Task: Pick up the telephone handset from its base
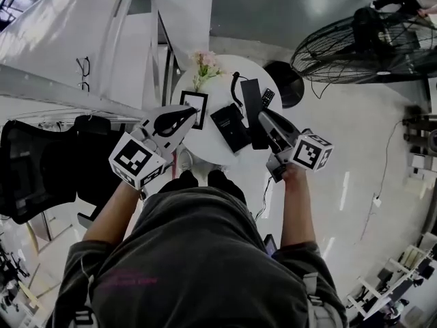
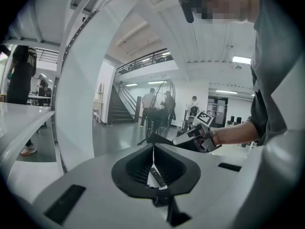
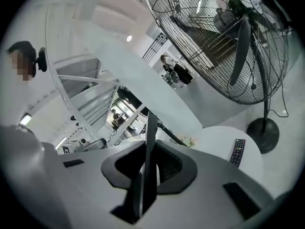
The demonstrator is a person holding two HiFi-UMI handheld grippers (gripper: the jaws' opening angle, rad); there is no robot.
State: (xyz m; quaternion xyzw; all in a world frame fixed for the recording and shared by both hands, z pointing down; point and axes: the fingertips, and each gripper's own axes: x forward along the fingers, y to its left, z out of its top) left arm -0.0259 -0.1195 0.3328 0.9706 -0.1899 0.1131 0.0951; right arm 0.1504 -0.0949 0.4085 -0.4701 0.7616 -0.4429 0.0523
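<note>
A round white table (image 1: 203, 146) carries the black telephone base (image 1: 230, 127). My right gripper (image 1: 263, 119) is shut on the long black handset (image 1: 252, 104), which hangs lifted off the base above the table's right half. The handset's cord (image 1: 235, 87) trails toward the far rim. In the right gripper view the handset (image 3: 150, 128) stands edge-on, pinched between the jaws of the right gripper (image 3: 146, 146). My left gripper (image 1: 190, 113) hovers over the table's left side, jaws together and empty. In its own view the left gripper (image 2: 153, 146) has its tips meeting, and the right gripper (image 2: 198, 135) shows beyond.
On the table are a black remote control (image 1: 268, 98), a framed picture (image 1: 194, 106) and pale flowers (image 1: 205, 65). A large black floor fan (image 1: 362, 43) stands to the right, with a black office chair (image 1: 34, 162) at the left. People stand far off by a staircase (image 2: 121, 106).
</note>
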